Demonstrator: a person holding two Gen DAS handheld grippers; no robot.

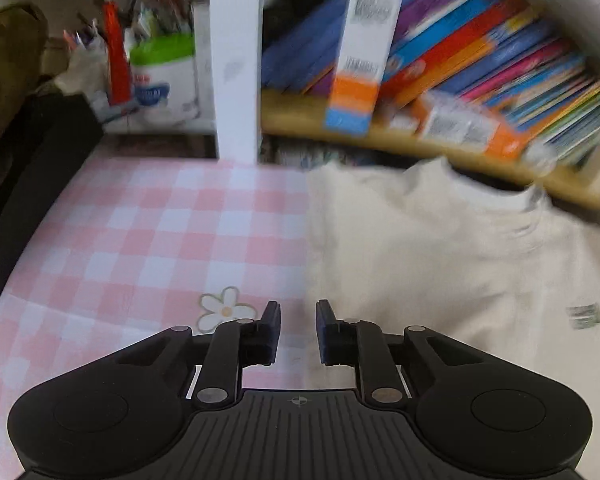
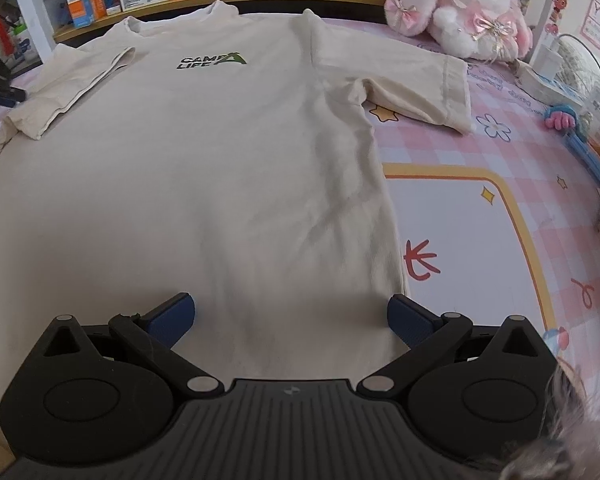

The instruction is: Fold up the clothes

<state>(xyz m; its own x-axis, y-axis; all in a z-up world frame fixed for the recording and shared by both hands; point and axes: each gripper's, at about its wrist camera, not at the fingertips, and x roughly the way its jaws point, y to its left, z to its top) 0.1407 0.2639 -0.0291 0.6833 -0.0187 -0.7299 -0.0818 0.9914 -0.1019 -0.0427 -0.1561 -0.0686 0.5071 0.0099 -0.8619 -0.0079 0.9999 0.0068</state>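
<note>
The left gripper [image 1: 298, 332], jaws narrowed on nothing, sits at the shirt [image 1: 440, 248]'s left edge; the right gripper [image 2: 291, 320] gapes over the hem, lower frame.

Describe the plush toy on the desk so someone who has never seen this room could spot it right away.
Start at the cream T-shirt spread on the pink checked desk mat. Follow its outstretched sleeve towards the back edge, where the plush rabbit sits. It is the only fluffy white-and-pink thing there, dotted with pink bows.
</note>
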